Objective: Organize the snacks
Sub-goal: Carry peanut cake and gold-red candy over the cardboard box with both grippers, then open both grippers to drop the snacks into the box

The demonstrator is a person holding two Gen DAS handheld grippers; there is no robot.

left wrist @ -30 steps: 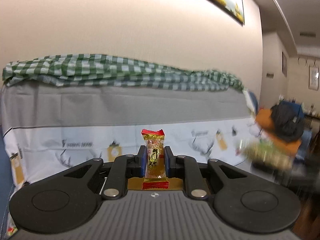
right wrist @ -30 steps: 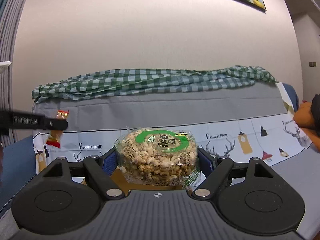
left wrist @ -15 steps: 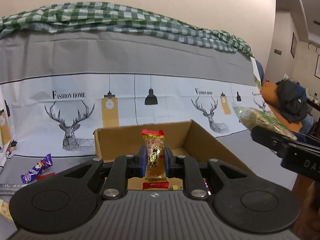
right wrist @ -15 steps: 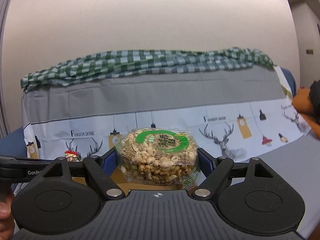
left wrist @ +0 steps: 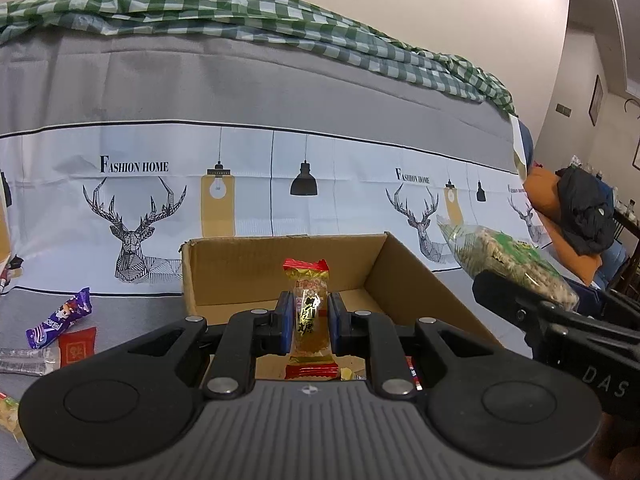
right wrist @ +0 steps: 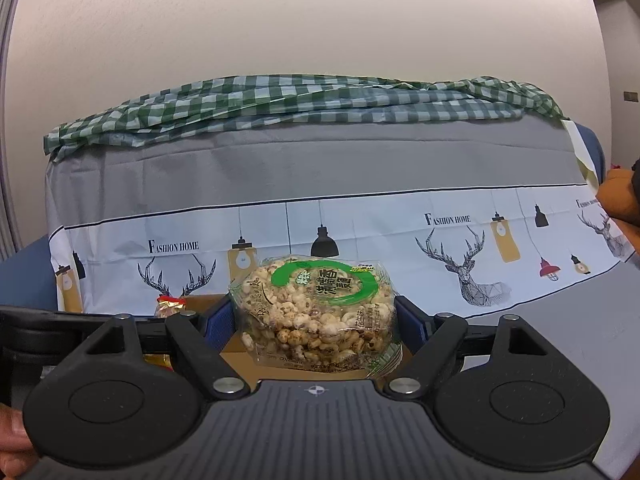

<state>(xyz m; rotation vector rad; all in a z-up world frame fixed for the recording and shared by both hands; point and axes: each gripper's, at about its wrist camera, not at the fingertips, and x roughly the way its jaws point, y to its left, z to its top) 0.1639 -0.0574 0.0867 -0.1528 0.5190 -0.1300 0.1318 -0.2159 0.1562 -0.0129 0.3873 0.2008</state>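
Note:
My left gripper [left wrist: 307, 322] is shut on a small gold candy with red ends [left wrist: 309, 312], held upright over the open cardboard box [left wrist: 404, 276]. A few small wrappers lie on the box floor. My right gripper [right wrist: 314, 322] is shut on a round clear pack of puffed grain snack with a green label [right wrist: 314, 312], above the same box [right wrist: 236, 356]. In the left wrist view that pack [left wrist: 508, 260] and the right gripper [left wrist: 520, 304] hang just past the box's right wall. In the right wrist view the candy [right wrist: 170, 306] shows at the left.
A purple snack bar [left wrist: 60, 318], a red packet [left wrist: 77, 346] and a clear wrapper [left wrist: 24, 360] lie on the grey cloth left of the box. A sofa back with deer-print cover [left wrist: 280, 184] and green check cloth [left wrist: 240, 12] rises behind. Orange and black bundles [left wrist: 576, 216] sit at right.
Both grippers have tipped downward and come forward, so the box has come into view below them. The right gripper with its pack has closed in on the box's right side. Both grips are unchanged.

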